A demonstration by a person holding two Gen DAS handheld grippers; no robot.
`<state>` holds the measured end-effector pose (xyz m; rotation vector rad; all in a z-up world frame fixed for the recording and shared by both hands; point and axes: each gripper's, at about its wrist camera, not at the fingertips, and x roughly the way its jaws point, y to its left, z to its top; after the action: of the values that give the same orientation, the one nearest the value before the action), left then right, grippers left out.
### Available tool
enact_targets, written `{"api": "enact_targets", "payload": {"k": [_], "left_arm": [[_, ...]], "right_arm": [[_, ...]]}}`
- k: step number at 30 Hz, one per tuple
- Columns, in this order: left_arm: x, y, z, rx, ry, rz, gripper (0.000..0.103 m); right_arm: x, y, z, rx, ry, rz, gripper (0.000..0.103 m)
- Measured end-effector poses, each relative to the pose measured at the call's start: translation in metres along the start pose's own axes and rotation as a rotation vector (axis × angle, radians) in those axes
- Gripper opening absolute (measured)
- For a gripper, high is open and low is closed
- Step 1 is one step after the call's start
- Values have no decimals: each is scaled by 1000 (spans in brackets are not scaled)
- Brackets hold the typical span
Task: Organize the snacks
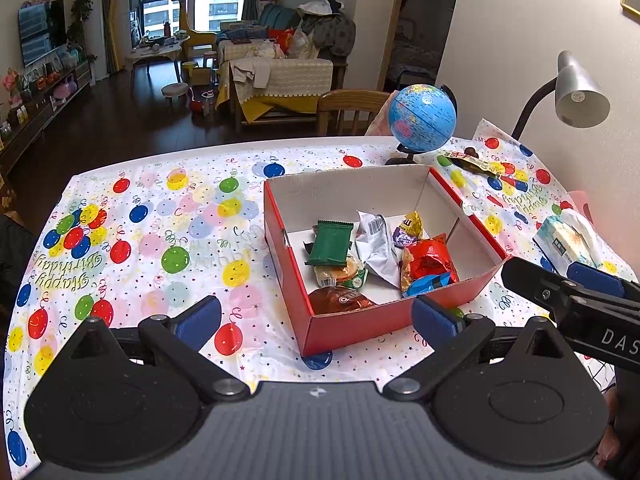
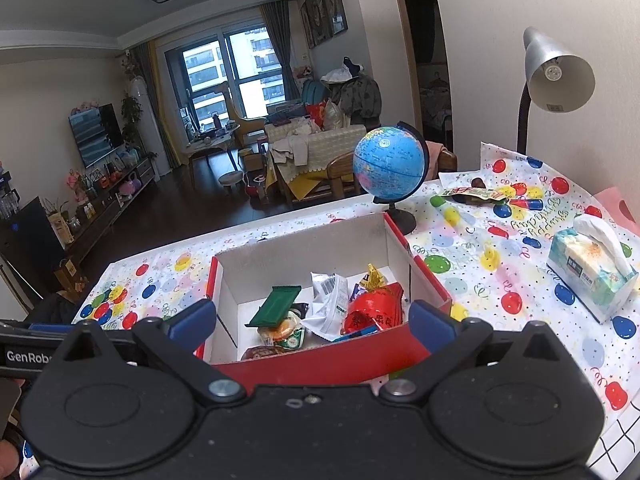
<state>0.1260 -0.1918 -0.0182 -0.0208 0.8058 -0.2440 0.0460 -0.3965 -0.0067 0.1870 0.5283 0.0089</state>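
A red cardboard box (image 1: 360, 326) (image 2: 304, 366) with a white inside stands on the balloon tablecloth. It holds several snack packets: a green wafer (image 1: 330, 242) (image 2: 276, 306), a white pouch (image 1: 376, 246), a red bag (image 1: 430, 262) (image 2: 372, 310), a brown packet (image 1: 340, 300). One snack packet (image 1: 468, 162) (image 2: 472, 194) lies on the table beyond the globe. My left gripper (image 1: 316, 318) is open and empty in front of the box. My right gripper (image 2: 312, 322) is open and empty over the box's near wall; it also shows at the left wrist view's right edge (image 1: 568, 292).
A blue globe (image 1: 422, 118) (image 2: 388, 164) stands behind the box. A grey desk lamp (image 1: 580, 94) (image 2: 554, 70) rises at the right. A tissue pack (image 1: 570, 240) (image 2: 592, 270) lies right of the box. A wooden chair (image 1: 348, 110) stands at the far table edge.
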Motion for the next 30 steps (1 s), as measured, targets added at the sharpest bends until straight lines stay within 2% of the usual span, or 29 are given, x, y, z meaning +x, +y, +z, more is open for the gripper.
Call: {"api": "enact_targets", "payload": {"k": [30], "left_arm": [[-1, -1, -2, -1, 3, -4, 102]], "right_arm": [[1, -2, 0, 9, 1, -3, 103]]}}
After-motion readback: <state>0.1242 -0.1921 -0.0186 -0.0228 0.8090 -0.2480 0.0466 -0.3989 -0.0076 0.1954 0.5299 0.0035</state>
